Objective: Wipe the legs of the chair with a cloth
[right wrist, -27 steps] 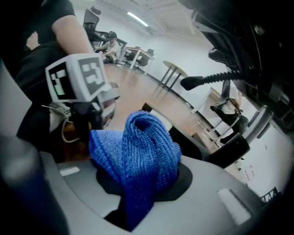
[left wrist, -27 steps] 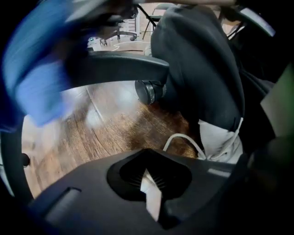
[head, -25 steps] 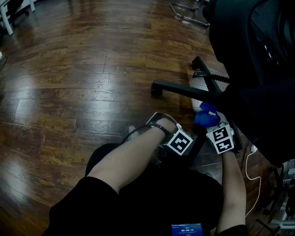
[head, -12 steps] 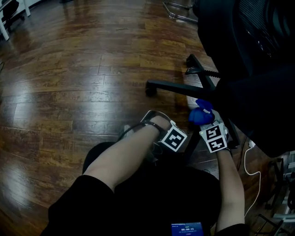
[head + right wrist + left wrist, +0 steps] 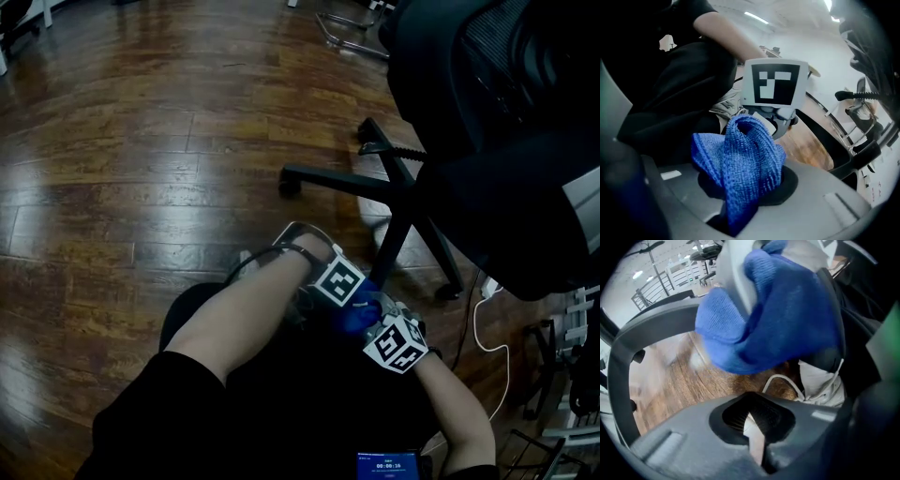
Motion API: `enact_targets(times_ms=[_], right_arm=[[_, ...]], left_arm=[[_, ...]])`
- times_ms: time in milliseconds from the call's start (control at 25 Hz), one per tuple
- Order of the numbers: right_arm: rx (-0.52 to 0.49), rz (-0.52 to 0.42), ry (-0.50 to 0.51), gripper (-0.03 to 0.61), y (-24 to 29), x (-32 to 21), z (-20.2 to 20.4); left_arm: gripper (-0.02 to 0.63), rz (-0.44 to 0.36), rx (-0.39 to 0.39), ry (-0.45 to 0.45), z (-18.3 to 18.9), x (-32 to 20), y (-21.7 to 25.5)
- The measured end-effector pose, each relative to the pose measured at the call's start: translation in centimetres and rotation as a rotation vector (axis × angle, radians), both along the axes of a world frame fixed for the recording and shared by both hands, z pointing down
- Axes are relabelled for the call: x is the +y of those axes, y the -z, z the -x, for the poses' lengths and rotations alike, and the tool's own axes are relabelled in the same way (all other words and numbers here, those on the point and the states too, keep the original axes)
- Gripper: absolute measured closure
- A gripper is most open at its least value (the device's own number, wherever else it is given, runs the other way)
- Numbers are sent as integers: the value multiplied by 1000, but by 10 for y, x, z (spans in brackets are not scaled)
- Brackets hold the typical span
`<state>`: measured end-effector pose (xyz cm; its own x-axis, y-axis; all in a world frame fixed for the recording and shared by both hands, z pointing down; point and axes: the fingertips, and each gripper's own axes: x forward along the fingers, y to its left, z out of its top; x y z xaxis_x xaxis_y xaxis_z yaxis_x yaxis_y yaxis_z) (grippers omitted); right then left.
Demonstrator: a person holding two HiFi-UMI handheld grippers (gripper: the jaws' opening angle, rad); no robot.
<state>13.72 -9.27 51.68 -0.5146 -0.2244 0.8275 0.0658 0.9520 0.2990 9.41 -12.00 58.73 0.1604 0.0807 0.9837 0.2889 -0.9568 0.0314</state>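
The black chair's star base stands on the wood floor, one leg running left to a caster and another slanting down to the right. My right gripper is shut on a bunched blue cloth, held off the legs, close to my knee. In the head view the cloth sits between the two marker cubes. My left gripper is shut and holds nothing; its cube is right beside the cloth.
The chair's black seat and back overhang the right side. A white cable lies on the floor at the right, next to a white shoe. A metal frame stands far off. My thighs in black shorts fill the near foreground.
My right gripper has pulled the blue cloth away from the chair leg, down and left toward me, and now sits beside the left gripper. The left gripper has stayed put.
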Motion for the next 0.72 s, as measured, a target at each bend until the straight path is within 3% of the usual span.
enact_targets(times_ms=[240, 560, 720], right_arm=[[-35, -37, -52, 486, 9, -35, 0], [-119, -234, -333, 488, 47, -196, -6], [-123, -284, -415, 488, 62, -245, -8]], left_arm=[[612, 16, 12, -14, -4, 2, -2], [612, 68, 66, 10, -11, 4, -7], [612, 58, 92, 39, -12, -2, -8]])
